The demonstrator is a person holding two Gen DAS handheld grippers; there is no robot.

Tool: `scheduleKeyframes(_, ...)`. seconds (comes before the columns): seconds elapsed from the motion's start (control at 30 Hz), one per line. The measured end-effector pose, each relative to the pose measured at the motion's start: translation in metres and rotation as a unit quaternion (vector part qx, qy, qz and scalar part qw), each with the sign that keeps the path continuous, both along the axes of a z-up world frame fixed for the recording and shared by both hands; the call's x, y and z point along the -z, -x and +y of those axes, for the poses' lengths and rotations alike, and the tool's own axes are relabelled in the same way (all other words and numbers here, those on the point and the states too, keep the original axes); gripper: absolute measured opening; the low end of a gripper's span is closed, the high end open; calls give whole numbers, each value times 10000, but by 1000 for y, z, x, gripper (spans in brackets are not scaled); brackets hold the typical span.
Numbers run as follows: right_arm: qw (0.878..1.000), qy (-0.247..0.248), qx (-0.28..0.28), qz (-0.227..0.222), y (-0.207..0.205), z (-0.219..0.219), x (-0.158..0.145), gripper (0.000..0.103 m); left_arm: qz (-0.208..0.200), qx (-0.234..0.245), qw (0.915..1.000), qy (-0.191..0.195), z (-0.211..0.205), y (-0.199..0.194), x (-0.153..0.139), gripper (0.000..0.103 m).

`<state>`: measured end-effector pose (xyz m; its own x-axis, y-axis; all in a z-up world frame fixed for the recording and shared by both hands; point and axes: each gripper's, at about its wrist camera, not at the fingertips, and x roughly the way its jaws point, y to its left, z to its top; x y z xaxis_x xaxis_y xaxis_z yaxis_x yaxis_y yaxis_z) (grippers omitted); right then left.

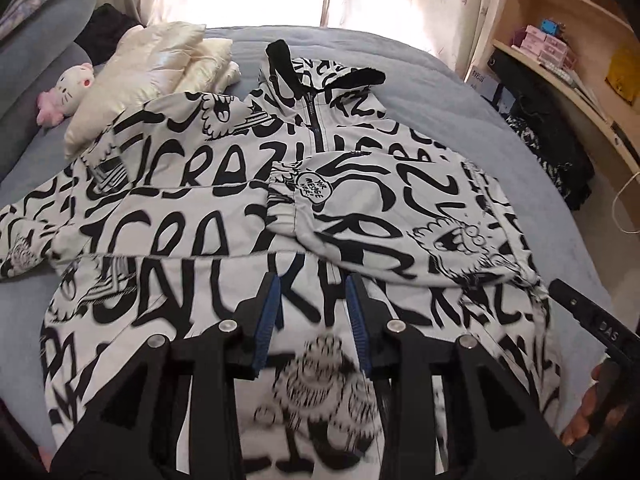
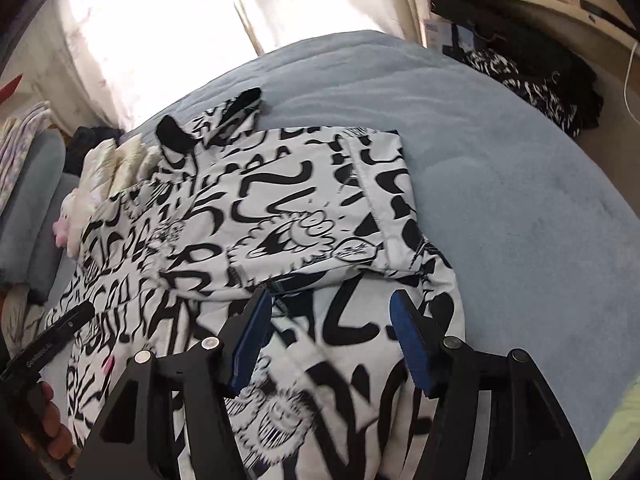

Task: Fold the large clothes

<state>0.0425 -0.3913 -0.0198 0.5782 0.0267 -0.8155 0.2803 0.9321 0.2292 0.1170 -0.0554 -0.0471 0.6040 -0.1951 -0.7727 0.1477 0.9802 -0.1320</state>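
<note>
Sprawling on the bed [image 1: 400, 56], the hoodie [image 1: 224, 200] repeats "CRAZY" lettering.

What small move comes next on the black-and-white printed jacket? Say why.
Probably lower both tongs, left and right, to the near hem of the black-and-white printed jacket and fold it toward the collar: both sleeves already lie across the front, and both tongs are open and hold nothing.

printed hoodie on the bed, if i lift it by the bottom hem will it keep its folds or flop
The printed hoodie will probably flop: it lies in soft creases, the fabric thin and limp. The sleeves folded across the chest lie loose, so they would likely slide off when the hem rises. On the soft blue bedcover it would more likely bunch than glide if pushed.
</note>
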Motion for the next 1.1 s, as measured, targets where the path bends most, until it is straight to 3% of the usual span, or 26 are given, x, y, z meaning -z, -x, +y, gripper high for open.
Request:
scheduleKeyframes(0.37, 9981, 246, -513, -221, 40, 62, -48, 62, -246, -151, 9995, 86, 57, 69, -32, 31)
scheduleKeyframes(0.67, 9885, 708, -1273, -398, 44, 152, -83, 62, -268, -494, 9978, 351, 124, 84, -42, 31)
scheduleKeyframes(0.9, 9760, 950, -1871, -588, 31, 239, -105, 62, -429, -1101, 9922, 399, 202, 85, -50, 31)
scheduleKeyframes(1.1, 9686, 937, -2173, -765, -2, 315, -112, 62, -340, -1729, 9832, 481, 289, 73, -33, 31)
